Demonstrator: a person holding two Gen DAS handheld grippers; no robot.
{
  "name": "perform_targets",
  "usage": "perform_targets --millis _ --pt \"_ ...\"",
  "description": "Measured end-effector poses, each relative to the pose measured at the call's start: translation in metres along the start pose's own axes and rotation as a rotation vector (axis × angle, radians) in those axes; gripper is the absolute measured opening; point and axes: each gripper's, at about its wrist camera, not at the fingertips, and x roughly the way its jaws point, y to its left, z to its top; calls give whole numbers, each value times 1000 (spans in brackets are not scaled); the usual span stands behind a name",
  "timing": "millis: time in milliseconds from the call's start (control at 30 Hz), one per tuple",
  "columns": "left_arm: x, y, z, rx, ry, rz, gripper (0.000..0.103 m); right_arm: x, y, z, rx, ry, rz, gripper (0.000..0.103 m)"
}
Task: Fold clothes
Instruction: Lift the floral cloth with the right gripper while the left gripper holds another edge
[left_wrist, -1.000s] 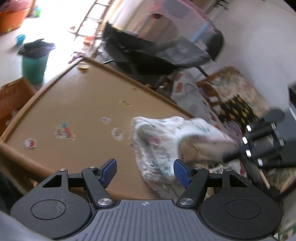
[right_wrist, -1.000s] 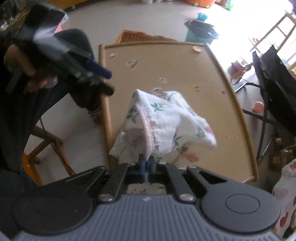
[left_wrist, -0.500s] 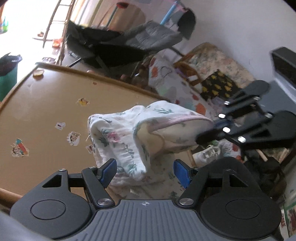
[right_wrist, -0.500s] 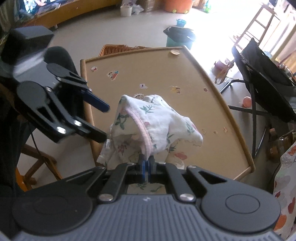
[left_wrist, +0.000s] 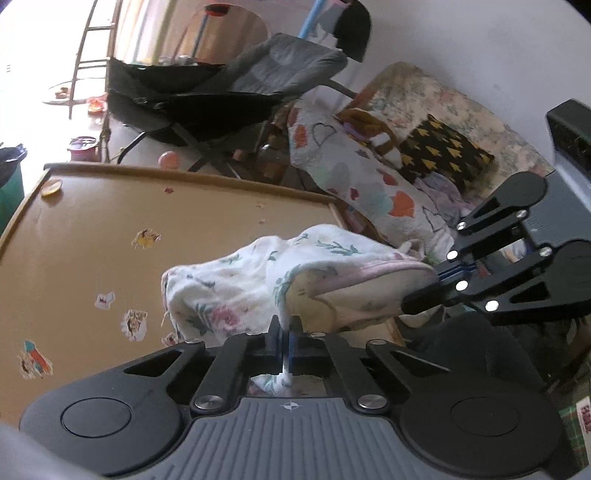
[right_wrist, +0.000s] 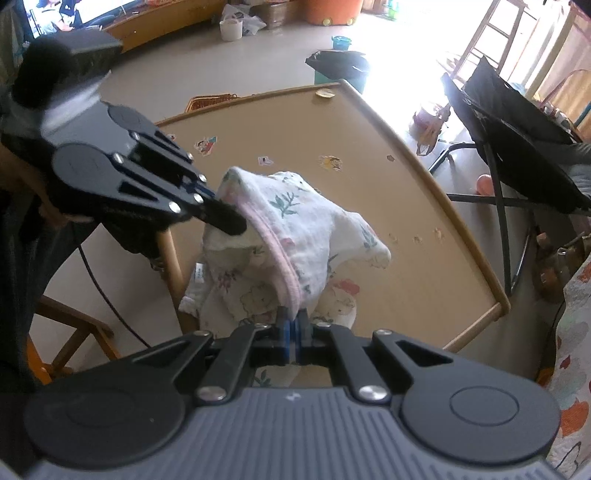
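Above the near edge of the bench (right_wrist: 424, 177), a small white garment (right_wrist: 314, 229) with a flower print and a pink hem hangs stretched between two pairs of tongs, clear of the bench top for most of its length. The left tongs (left_wrist: 283, 345) are closed on a fold of the garment's edge; in the left wrist view the cloth passes down between the blue pads and a scrap of it shows below them. The right tongs (right_wrist: 293, 332) are likewise closed on the garment, pinching the pink hem where it runs down to the pads. In the right wrist view the left tongs come in from the left of the garment and bite its upper rim, so the hem runs in a curve from one pair to the other and the opening of the garment gapes between them. More printed cloth (right_wrist: 332, 295) lies bunched under the garment at the bench's near edge, with some of it drooping over that edge. Past the garment the brown bench top carries several small stickers (right_wrist: 330, 162) and a round yellowish disc (right_wrist: 325, 94) at its far corner. Beyond the bench's far end stands a green bin (right_wrist: 338, 70) with a black liner, and to the right of the bench a dark folding chair (right_wrist: 517, 155).
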Motion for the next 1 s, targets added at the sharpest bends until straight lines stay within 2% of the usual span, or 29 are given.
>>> perform_targets --millis 400,700,1000 --pt "-56 1 36 62 -39 -58 2 -24 3 9 -16 16 -11 3" --pt "-95 -7 46 129 30 -132 2 -45 21 17 -56 54 36 3" --pt "-167 -17 54 166 -34 -193 2 -103 40 37 -68 1 88 3"
